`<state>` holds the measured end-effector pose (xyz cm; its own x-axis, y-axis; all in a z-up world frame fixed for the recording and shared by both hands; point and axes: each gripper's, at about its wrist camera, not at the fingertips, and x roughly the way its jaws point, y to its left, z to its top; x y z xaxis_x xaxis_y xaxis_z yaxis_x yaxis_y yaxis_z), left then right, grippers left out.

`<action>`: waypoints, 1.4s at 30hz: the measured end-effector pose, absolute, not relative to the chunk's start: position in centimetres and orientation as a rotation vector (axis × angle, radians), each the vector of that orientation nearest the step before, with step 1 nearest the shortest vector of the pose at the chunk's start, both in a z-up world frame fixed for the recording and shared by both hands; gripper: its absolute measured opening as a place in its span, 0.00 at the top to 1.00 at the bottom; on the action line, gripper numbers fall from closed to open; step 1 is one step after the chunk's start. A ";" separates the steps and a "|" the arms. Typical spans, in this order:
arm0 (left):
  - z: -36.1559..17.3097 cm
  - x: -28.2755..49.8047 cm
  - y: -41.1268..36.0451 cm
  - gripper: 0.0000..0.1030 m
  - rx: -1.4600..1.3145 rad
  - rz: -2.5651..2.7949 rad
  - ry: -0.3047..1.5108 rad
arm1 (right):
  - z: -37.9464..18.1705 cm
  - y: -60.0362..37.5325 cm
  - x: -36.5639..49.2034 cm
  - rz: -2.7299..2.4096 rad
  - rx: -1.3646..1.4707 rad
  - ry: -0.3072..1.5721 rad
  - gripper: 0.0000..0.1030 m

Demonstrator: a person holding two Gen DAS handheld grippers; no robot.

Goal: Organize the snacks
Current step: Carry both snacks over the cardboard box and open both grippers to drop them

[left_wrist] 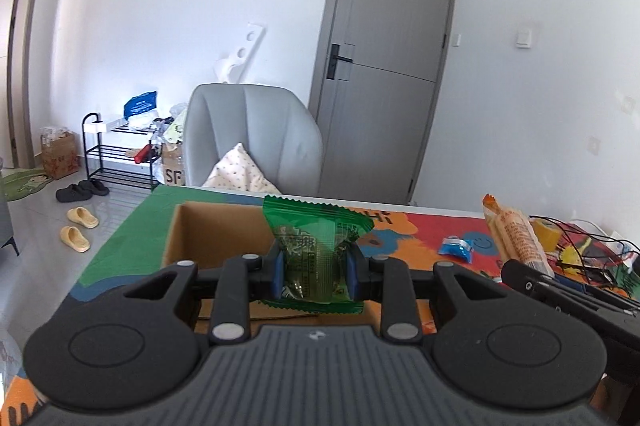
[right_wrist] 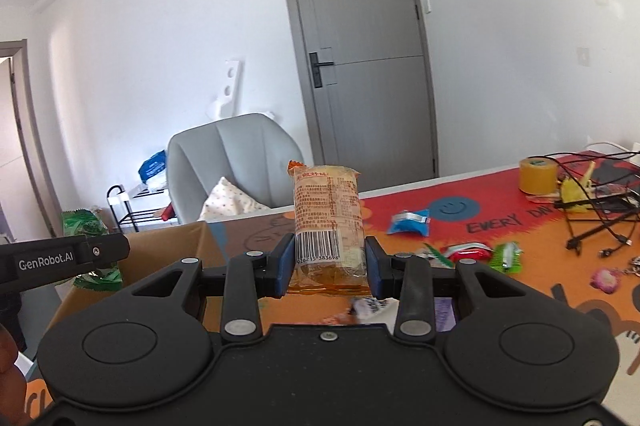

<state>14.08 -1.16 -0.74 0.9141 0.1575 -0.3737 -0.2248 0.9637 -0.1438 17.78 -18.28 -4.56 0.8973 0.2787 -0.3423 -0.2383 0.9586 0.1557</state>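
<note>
While the left gripper (left_wrist: 316,272) has its jaws clamped on an upright green packet (left_wrist: 316,246) above the cardboard box (left_wrist: 216,234), the right gripper (right_wrist: 330,264) pinches an orange packet (right_wrist: 328,222) over the worktop (right_wrist: 520,246); its neighbour reads "GenRobot.AI".

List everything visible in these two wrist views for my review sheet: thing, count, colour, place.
green snack packet: 1, green, clamped upright in the left gripper, above the box
orange snack packet: 1, orange and clear, clamped upright in the right gripper
cardboard box: 1, brown, open, on the table's left part
blue packet: 1, blue, lying on the mat
red and green packets: about 3, near the blue one
tape roll: 1, yellow, far right
cables: several, black, right side
table mat: 1, multicoloured
chair: 1, grey, behind the table, with a cushion
door: 1, grey, closed
left gripper: 1, black
right gripper: 1, black
</note>
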 end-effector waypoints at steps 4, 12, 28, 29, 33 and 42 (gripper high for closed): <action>-1.0 13.8 0.8 0.73 -0.205 0.233 0.377 | -4.3 -16.5 17.9 0.307 0.102 0.371 0.64; -2.0 13.7 3.5 0.73 -0.252 0.267 0.406 | -3.8 -12.9 18.1 0.380 0.077 0.372 0.64; -4.7 15.0 6.6 0.72 -0.300 0.237 0.485 | -4.4 -8.4 18.9 0.466 0.057 0.425 0.64; -4.7 14.9 6.8 0.72 -0.299 0.235 0.481 | -4.4 -8.2 18.9 0.473 0.058 0.430 0.64; -4.8 15.2 7.5 0.71 -0.279 0.244 0.478 | -4.6 -7.0 19.0 0.507 0.061 0.449 0.64; -3.9 14.6 8.4 0.32 -0.300 0.228 0.471 | -4.9 -6.1 19.1 0.531 0.091 0.469 0.54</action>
